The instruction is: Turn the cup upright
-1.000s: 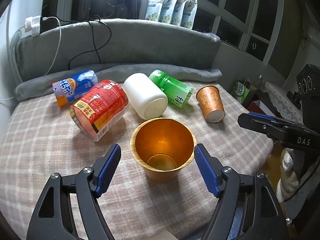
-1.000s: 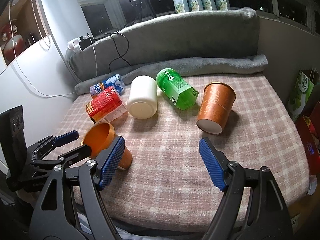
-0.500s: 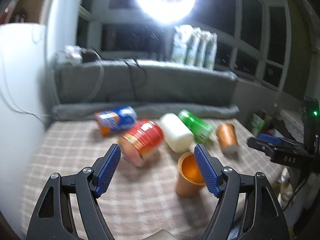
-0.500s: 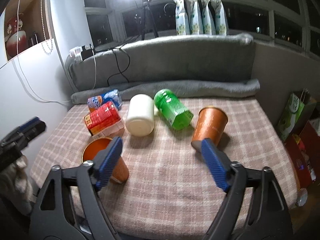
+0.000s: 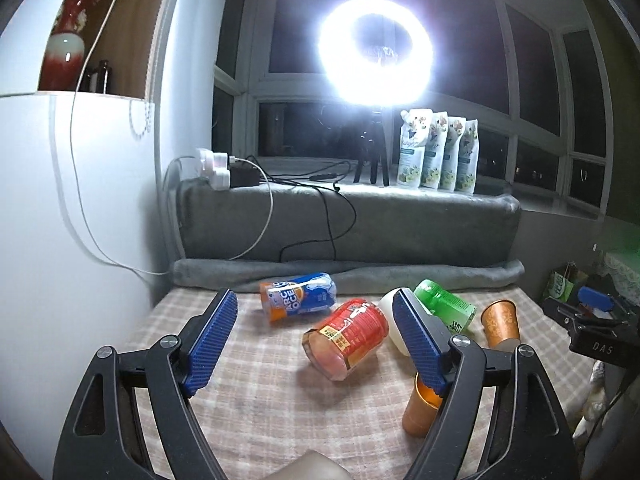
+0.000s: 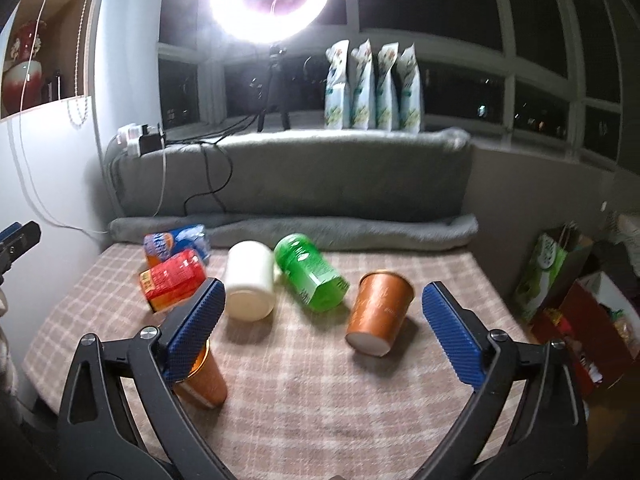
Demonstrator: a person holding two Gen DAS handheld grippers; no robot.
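Change since earlier: the left gripper [image 5: 314, 338] has pulled up and back from the gold metal cup [image 5: 420, 410], which a second ago sat between its pads and now stands free, low at the right of its view; the right gripper [image 6: 324, 330] has also lifted, so more of the window shows.
Upright cup: the gold metal cup stands mouth up near the front edge of the checked cloth [image 6: 320, 392], partly hidden behind a pad in both views.
Cup left to flip: the brown paper cup [image 6: 378, 312] lies tipped, white base toward the camera, mouth away toward the grey cushion.
Long axis: runs roughly front to back, leaning slightly right.
Nearer gripper: the right one, I judge; the cup sits ahead, between its pads.
Left gripper: jaws wide apart, holding nothing.
Right gripper: jaws wide apart, holding nothing.
Neighbours: the green bottle [image 6: 310, 272] lies just left of the paper cup, apart from it.
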